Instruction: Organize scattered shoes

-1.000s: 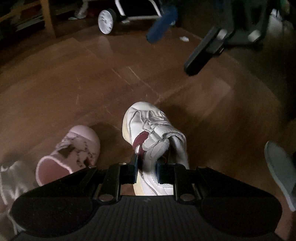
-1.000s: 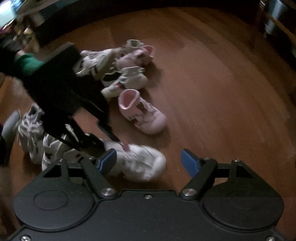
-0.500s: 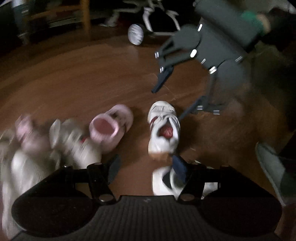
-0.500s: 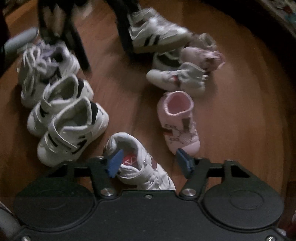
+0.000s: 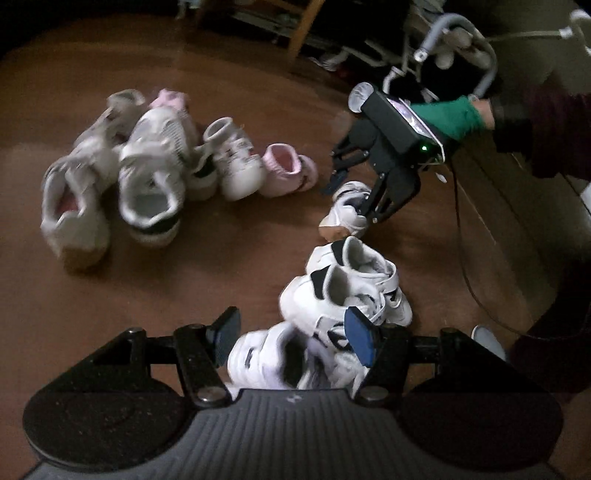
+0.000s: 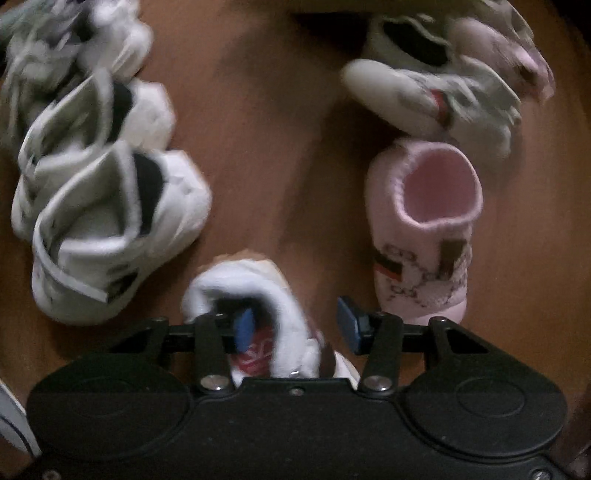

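In the right wrist view my right gripper [image 6: 297,326] stands open astride the collar of a small white shoe with a red insole [image 6: 258,291]. One blue pad [image 6: 243,328] is inside the shoe's opening and the other is outside. The left wrist view shows the same right gripper [image 5: 347,199] down over that white shoe [image 5: 341,216] on the wooden floor. My left gripper [image 5: 291,339] is open and holds nothing, hovering above a white laced shoe [image 5: 266,356]. A pink bootie [image 6: 424,221] stands just right of the right gripper.
Two white sneakers with black trim [image 5: 343,288] stand side by side between the grippers, and show as white sneakers [image 6: 107,229] at left in the right wrist view. A loose heap of shoes [image 5: 147,162] lies far left. A stroller frame [image 5: 443,40] and chair leg [image 5: 303,26] stand behind.
My left gripper let go of the small white shoe, opened and pulled back toward the near sneakers. My right gripper came down over that shoe, one finger now inside its opening.
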The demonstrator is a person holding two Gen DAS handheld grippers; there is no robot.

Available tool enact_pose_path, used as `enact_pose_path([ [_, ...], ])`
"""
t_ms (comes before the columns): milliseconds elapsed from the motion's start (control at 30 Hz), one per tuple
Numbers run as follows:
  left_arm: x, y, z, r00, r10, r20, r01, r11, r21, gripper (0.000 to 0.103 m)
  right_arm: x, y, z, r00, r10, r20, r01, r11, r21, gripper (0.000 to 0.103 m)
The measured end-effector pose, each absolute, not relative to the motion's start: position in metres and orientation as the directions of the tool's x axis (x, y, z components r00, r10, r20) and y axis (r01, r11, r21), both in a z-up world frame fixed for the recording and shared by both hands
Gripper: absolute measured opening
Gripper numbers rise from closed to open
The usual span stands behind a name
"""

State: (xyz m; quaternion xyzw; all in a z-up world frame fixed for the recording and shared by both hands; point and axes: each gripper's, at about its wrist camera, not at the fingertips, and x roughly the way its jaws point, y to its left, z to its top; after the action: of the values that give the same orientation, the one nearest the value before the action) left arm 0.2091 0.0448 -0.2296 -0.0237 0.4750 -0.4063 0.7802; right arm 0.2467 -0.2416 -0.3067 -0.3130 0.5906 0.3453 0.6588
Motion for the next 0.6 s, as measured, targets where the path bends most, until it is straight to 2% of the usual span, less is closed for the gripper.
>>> enact_pose_path([
  [33,0.209,0.051,-0.228,0.231,-0.659,-0.715,0.605,0.673,-0.425,0.061,0.251,-0.245,-0.308,0.054,0.09,-0.994,-0.796,0.605,0.012,0.032],
  [167,0.209,0.067,-0.219,0.27,-0.661,-0.7,0.589,0.689,-0.423,0.061,0.267,-0.261,-0.315,0.013,0.123,-0.992,-0.647,0.757,0.086,0.027],
  [233,0.21,0.074,-0.217,0.29,-0.662,-0.691,0.571,0.699,-0.43,0.061,0.274,-0.297,-0.314,-0.009,0.23,-0.973,-0.384,0.898,0.216,0.027],
  [300,0.211,0.08,-0.216,0.305,-0.667,-0.68,0.551,0.706,-0.445,0.061,0.28,-0.331,-0.314,0.006,0.324,-0.946,-0.101,0.941,0.322,0.027],
  [333,0.21,0.081,-0.217,0.307,-0.665,-0.68,0.546,0.709,-0.446,0.061,0.278,-0.339,-0.315,0.032,0.312,-0.949,-0.041,0.95,0.311,0.027],
  [367,0.21,0.082,-0.217,0.309,-0.664,-0.681,0.542,0.712,-0.447,0.061,0.276,-0.347,-0.316,0.055,0.293,-0.954,0.018,0.955,0.295,0.033],
  [400,0.21,0.083,-0.218,0.311,-0.662,-0.682,0.537,0.714,-0.449,0.061,0.275,-0.351,-0.316,0.07,0.255,-0.964,0.05,0.965,0.258,0.039],
  [433,0.209,0.084,-0.218,0.313,-0.66,-0.683,0.532,0.717,-0.45,0.061,0.274,-0.349,-0.316,0.07,0.235,-0.97,0.019,0.971,0.236,0.05],
  [533,0.209,0.087,-0.22,0.314,-0.656,-0.686,0.522,0.723,-0.453,0.061,0.271,-0.333,-0.312,0.086,0.173,-0.981,-0.153,0.976,0.158,0.052],
  [600,0.209,0.087,-0.222,0.314,-0.65,-0.692,0.523,0.727,-0.446,0.061,0.268,-0.326,-0.313,0.092,0.172,-0.981,-0.212,0.966,0.15,0.047],
])
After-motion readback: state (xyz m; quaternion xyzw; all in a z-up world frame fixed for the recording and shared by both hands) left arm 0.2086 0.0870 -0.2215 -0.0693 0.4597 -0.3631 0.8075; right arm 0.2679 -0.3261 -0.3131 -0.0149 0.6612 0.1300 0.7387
